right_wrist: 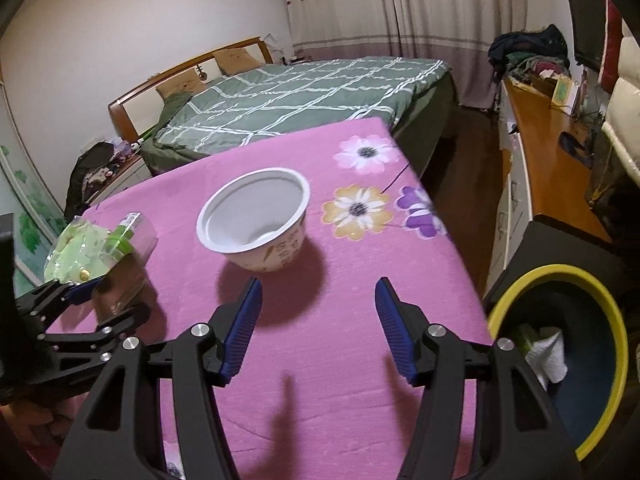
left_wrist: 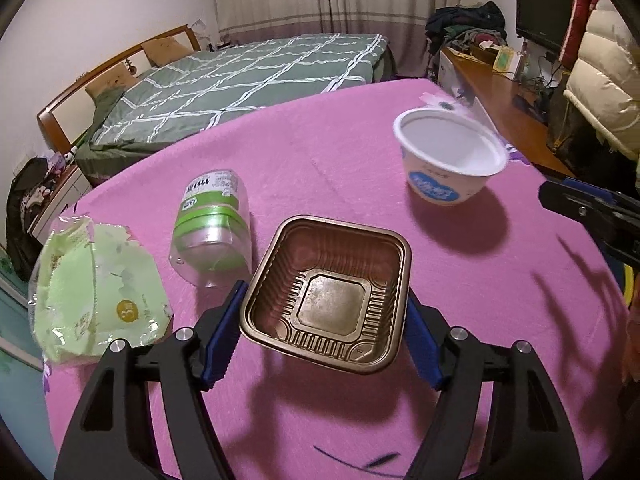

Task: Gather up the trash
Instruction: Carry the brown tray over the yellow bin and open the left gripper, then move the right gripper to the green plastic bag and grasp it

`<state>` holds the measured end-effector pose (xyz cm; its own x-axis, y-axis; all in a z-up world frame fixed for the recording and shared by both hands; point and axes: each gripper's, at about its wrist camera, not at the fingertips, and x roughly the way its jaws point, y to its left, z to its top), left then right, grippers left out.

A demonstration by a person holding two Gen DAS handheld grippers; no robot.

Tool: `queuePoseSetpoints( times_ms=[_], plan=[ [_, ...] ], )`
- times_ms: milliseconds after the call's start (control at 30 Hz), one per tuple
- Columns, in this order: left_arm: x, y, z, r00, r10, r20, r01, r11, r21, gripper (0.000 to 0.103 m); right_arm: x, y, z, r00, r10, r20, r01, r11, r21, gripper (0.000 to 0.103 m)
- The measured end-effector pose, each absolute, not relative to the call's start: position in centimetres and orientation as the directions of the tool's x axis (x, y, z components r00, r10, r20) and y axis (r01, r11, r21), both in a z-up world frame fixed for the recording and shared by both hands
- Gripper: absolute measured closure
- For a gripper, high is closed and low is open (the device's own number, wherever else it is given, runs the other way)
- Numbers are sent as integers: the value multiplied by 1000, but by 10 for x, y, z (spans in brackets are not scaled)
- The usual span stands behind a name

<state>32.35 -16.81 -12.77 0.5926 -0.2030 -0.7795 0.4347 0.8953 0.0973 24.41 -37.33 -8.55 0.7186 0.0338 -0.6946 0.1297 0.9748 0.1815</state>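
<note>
From the left wrist, our left gripper (left_wrist: 324,320) fingers squeeze the brown plastic tray (left_wrist: 326,294), lifted off the pink tabletop (left_wrist: 320,152).

From the right wrist, our right gripper (right_wrist: 318,328) fingers stand open, empty, near the white cup (right_wrist: 256,220). Next we carry the tray to the yellow-rimmed bin (right_wrist: 560,360).

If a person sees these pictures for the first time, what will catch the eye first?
Probably the brown plastic tray, gripped between the left gripper's blue fingers above the pink tablecloth. Next, the empty white cup ahead of the open right gripper, and the yellow-rimmed bin beside the table.
</note>
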Motion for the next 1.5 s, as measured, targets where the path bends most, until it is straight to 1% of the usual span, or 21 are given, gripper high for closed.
queuePoseSetpoints(
  times_ms=[133, 300, 467, 500, 767, 933, 1067, 1100, 1133, 1200, 1333, 1500],
  plan=[
    [306, -175, -109, 605, -230, -762, 456, 885, 94, 31, 224, -388, -76, 729, 24, -684, 144, 972, 187, 47],
    [284, -202, -90, 600, -279, -750, 510, 855, 90, 31, 177, -417, -65, 733, -28, -680, 173, 974, 146, 46],
    [258, -259, -78, 563, -353, -747, 602, 795, 78, 31, 127, -454, -63, 727, -89, -681, 242, 961, 133, 45],
    [253, -272, -77, 552, -370, -747, 623, 779, 75, 31, 109, -468, -65, 722, -117, -682, 276, 952, 130, 44],
    [225, -384, -81, 460, -454, -763, 750, 659, 59, 31, 37, -527, -75, 687, -211, -696, 411, 902, 132, 42],
    [215, -450, -97, 407, -465, -786, 798, 599, 59, 31, 20, -546, -85, 673, -220, -707, 445, 883, 149, 42],
    [217, -487, -117, 365, -459, -810, 814, 580, 37, 30, 12, -557, -91, 664, -225, -713, 467, 870, 161, 42],
    [218, -493, -121, 360, -460, -812, 813, 581, 32, 28, 10, -557, -91, 664, -226, -713, 469, 868, 161, 42],
    [220, -499, -125, 355, -459, -814, 810, 587, 23, 18, 9, -558, -91, 663, -227, -713, 472, 866, 163, 42],
    [223, -503, -128, 353, -469, -809, 796, 606, -4, 12, 7, -558, -92, 664, -228, -712, 474, 865, 165, 42],
    [225, -488, -116, 359, -496, -791, 779, 626, -39, 12, 6, -557, -93, 664, -223, -714, 472, 866, 168, 42],
    [219, -430, -83, 472, -509, -720, 723, 691, -14, 9, 16, -546, -95, 668, -193, -719, 443, 879, 176, 42]
  ],
)
